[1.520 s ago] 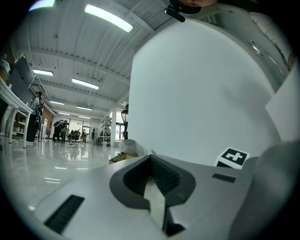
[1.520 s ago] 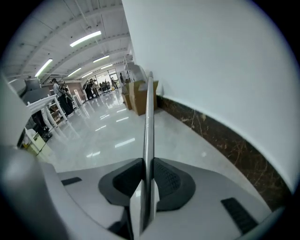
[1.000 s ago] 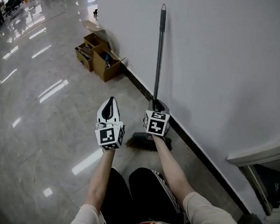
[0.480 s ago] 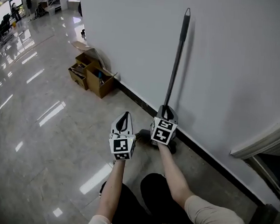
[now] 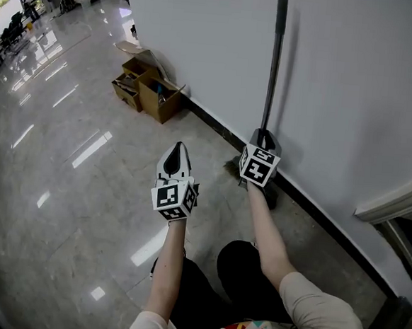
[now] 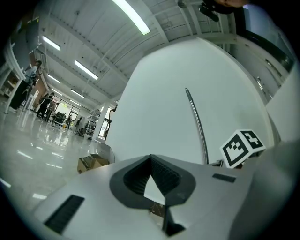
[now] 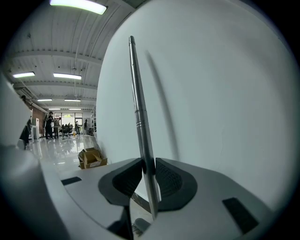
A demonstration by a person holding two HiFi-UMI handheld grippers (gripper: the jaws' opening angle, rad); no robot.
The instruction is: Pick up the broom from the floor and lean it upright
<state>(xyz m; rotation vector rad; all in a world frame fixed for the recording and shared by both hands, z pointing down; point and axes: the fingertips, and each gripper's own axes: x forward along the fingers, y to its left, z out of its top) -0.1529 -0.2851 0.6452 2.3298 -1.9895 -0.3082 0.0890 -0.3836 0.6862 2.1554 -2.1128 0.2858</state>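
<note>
Smooth brushed metal on the broom handle (image 7: pixel 138 117), matt white wall (image 5: pixel 355 80), a glossy floor (image 5: pixel 62 184) throwing back the lights, dull brown cardboard boxes (image 5: pixel 151 92), matt grey plastic on the right gripper (image 7: pixel 149 161).

We see a white wall (image 5: pixel 355 80) with a dark baseboard (image 5: pixel 309 206), a glossy floor (image 5: pixel 62 184), open cardboard boxes (image 5: pixel 149 92) beside the wall, and ceiling strip lights (image 6: pixel 132 17).

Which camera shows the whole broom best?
The head view: the broom stands by the wall, handle down to bristles. The right gripper view shows only handle between its fingers; the left gripper view, a thin handle stretch.
</note>
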